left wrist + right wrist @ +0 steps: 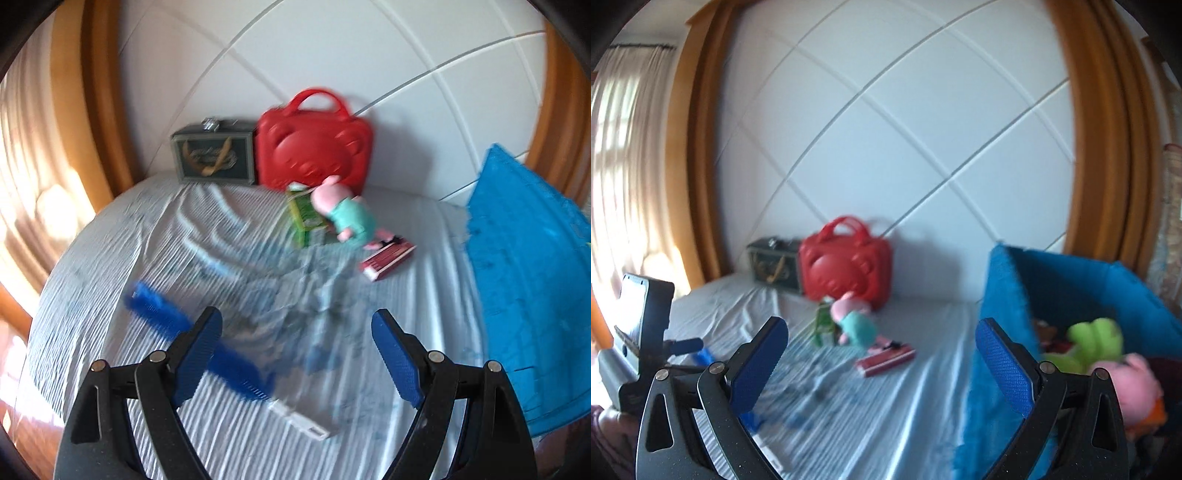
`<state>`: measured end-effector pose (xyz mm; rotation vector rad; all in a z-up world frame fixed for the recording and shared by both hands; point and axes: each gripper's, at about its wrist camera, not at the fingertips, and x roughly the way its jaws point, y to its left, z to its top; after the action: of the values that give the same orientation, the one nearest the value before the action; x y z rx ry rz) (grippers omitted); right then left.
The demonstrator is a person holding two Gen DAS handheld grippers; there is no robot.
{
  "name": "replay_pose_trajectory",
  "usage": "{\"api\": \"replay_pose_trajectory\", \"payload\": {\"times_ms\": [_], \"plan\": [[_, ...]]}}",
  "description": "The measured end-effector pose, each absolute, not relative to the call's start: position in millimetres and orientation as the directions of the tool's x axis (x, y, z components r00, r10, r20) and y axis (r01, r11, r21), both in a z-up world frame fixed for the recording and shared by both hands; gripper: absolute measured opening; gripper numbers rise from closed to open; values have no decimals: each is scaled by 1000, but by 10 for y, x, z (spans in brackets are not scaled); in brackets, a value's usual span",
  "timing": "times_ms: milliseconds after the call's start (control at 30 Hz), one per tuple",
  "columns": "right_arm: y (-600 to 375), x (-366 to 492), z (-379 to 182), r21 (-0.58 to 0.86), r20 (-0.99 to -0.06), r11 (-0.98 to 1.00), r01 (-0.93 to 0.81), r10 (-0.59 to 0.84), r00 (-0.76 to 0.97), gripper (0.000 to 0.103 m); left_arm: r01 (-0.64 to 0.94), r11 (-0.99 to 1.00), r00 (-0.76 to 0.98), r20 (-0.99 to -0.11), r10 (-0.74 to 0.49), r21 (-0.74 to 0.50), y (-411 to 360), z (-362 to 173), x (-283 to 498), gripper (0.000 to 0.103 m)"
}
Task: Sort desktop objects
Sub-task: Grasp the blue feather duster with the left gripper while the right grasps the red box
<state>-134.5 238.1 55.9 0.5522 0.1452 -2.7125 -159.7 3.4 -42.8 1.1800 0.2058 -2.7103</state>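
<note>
Sorting looks partly done, judging by the blue bin [1082, 295] at the right, which already holds a green plush [1089, 339] and a pink plush [1134, 384]. Left on the striped sheet [110, 295] are a blue brush [207, 343], a pig toy [343, 214], a green box [306, 221] and a red box [388, 258].

Both tongs are released and carry nothing: the left tongs [295, 354] hang spread over the near part of the sheet, and the right tongs [882, 365] gape with only the sheet showing between them.

The brush, probably the next pick, lies near and left, just under the left finger of the left tongs. Its long axis runs diagonally, with the bristled end far-left and the white handle [303, 421] near-right, toward the camera. The red box lies mid-sheet, right of the pig toy, its long axis slanting from near-left to far-right. A red case [314, 140] and a dark box [214, 155] stand at the far wall.
</note>
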Motion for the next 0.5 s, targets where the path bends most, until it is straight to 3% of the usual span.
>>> {"api": "replay_pose_trajectory", "payload": {"times_ms": [300,500], "plan": [[1796,-1841,-346,8,-625,-869,494,-390,-676,103,416,-907,-456,-879,-142,-69,-549,-1483,-1573,83],[1800,-2144,-1017,16,-733,-871,491,-344,-586,103,517,-851,-382,-914,-134,-92,-643,-1996,-1512,83]]}}
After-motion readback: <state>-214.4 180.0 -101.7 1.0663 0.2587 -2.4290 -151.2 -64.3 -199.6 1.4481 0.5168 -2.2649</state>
